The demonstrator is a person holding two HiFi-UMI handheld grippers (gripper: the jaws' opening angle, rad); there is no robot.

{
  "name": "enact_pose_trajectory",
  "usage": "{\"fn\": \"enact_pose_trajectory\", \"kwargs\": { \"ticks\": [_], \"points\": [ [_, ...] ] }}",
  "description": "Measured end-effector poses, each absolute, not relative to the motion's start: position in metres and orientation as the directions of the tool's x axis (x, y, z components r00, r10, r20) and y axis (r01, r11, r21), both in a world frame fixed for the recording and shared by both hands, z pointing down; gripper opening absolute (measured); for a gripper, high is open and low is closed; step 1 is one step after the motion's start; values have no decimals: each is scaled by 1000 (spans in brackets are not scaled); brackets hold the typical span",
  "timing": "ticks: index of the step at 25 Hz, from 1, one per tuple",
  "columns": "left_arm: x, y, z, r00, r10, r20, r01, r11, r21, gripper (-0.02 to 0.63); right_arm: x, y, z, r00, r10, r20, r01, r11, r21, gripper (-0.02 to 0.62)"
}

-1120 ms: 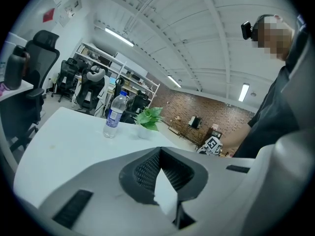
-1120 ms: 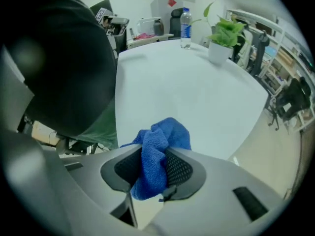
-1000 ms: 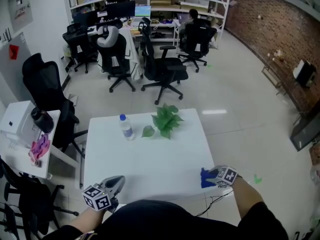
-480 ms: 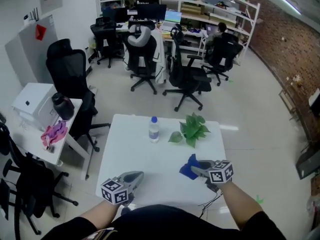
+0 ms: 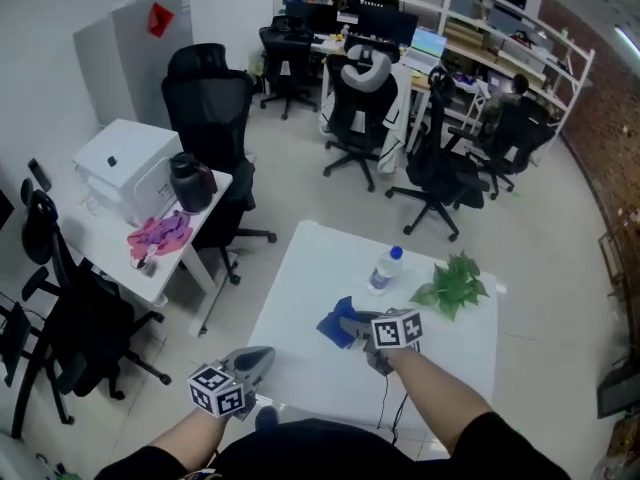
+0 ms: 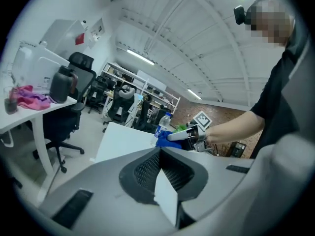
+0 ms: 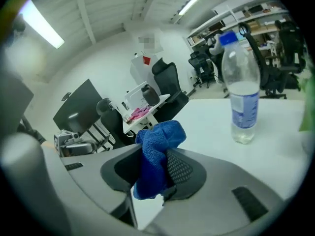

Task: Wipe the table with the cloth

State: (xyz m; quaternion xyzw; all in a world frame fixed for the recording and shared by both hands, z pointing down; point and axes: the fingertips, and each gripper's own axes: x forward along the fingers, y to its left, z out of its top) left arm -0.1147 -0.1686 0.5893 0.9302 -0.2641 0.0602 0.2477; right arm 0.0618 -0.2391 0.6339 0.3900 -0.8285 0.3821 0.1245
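Note:
The blue cloth [image 5: 335, 324] bunches on the white table [image 5: 300, 288], left of its middle. My right gripper [image 5: 350, 325] is shut on the cloth and holds it down on the tabletop. In the right gripper view the cloth [image 7: 160, 134] is pinched between the dark pads and sticks up past the right gripper [image 7: 157, 163]. My left gripper [image 5: 250, 362] hovers at the table's near left edge, shut and holding nothing. In the left gripper view the left gripper [image 6: 160, 156] points along the table [image 6: 123, 141] toward the cloth [image 6: 164, 141].
A water bottle [image 5: 381, 269] stands just beyond the cloth, and a green plant sprig [image 5: 455, 286] lies to its right. A side desk [image 5: 120, 243] with a white box, a black jug and a pink rag is to the left. Office chairs [image 5: 215, 118] stand beyond.
My right gripper has dragged the cloth leftward from the table's near right corner to left of centre. The head view has swung left. The left gripper stays at the near edge.

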Motion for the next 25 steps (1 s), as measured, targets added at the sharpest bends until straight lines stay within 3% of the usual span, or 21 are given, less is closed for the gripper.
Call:
{"fn": "enact_pose_trajectory", "kwargs": {
  "ticks": [10,18,25],
  "points": [
    [-218,-163,608,784,-573,238,-600,-601,529,-5,-26,-324,716,-659,-538,526,-624,1,-781,127],
    [-248,-154,625,759,-604,245,-615,-539,576,-5,-52,-351,757,-641,-496,586,-636,-85,-767,127],
    [-254,-152,631,752,-608,254,-620,-522,586,-5,-34,-351,769,-586,-492,645,-682,-130,-719,118]
  ]
}}
